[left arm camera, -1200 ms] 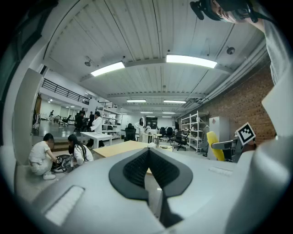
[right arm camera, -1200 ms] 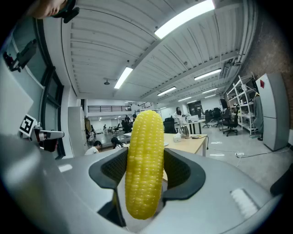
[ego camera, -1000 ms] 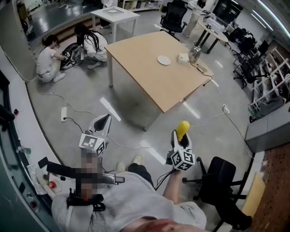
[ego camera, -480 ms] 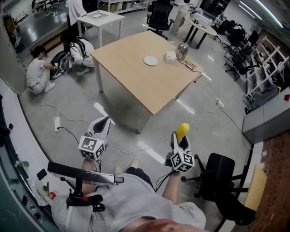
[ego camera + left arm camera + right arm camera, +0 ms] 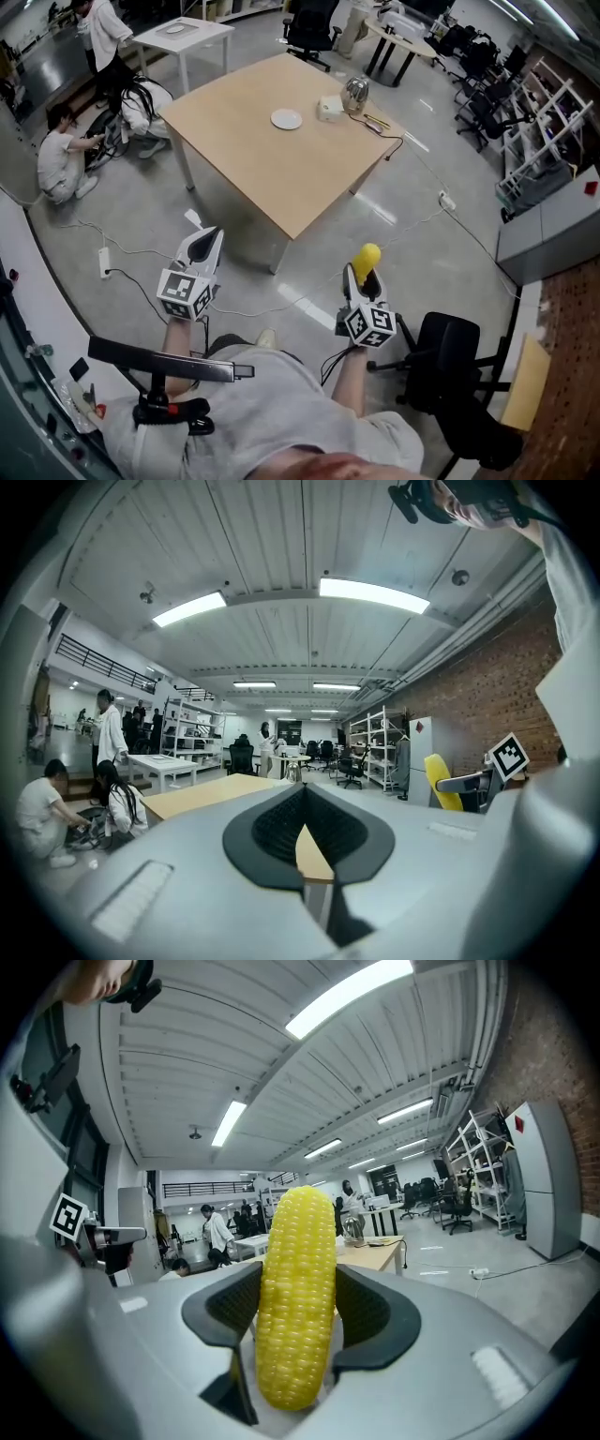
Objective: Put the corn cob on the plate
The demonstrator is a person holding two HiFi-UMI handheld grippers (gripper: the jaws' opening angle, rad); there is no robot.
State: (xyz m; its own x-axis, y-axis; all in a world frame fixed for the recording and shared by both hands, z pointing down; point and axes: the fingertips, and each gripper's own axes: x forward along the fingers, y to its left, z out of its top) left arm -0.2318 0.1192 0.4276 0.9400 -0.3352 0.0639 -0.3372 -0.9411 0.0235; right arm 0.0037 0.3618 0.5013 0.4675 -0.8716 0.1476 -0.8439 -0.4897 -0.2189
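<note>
A yellow corn cob (image 5: 366,255) stands upright between the fingers of my right gripper (image 5: 364,274), which is shut on it. In the right gripper view the corn cob (image 5: 298,1241) fills the gap between the right gripper's (image 5: 298,1290) black pads. My left gripper (image 5: 205,242) is held out at the left, shut and holding nothing; its own view shows the left gripper (image 5: 305,810) with its pads together. Far ahead, a small white plate (image 5: 286,119) lies on the wooden table (image 5: 253,169). Both grippers hang over the floor, well short of the table.
A white box (image 5: 330,108) and a metal kettle (image 5: 356,92) sit beyond the plate. A black office chair (image 5: 452,367) is at my right. Two people crouch at the left (image 5: 58,157), another stands by a white side table (image 5: 183,36). Cables and a power strip (image 5: 103,263) lie on the floor.
The table and plate have shifted left and nearer in the head view. Both grippers keep their hold and pose. A standing person has come into sight at the top left.
</note>
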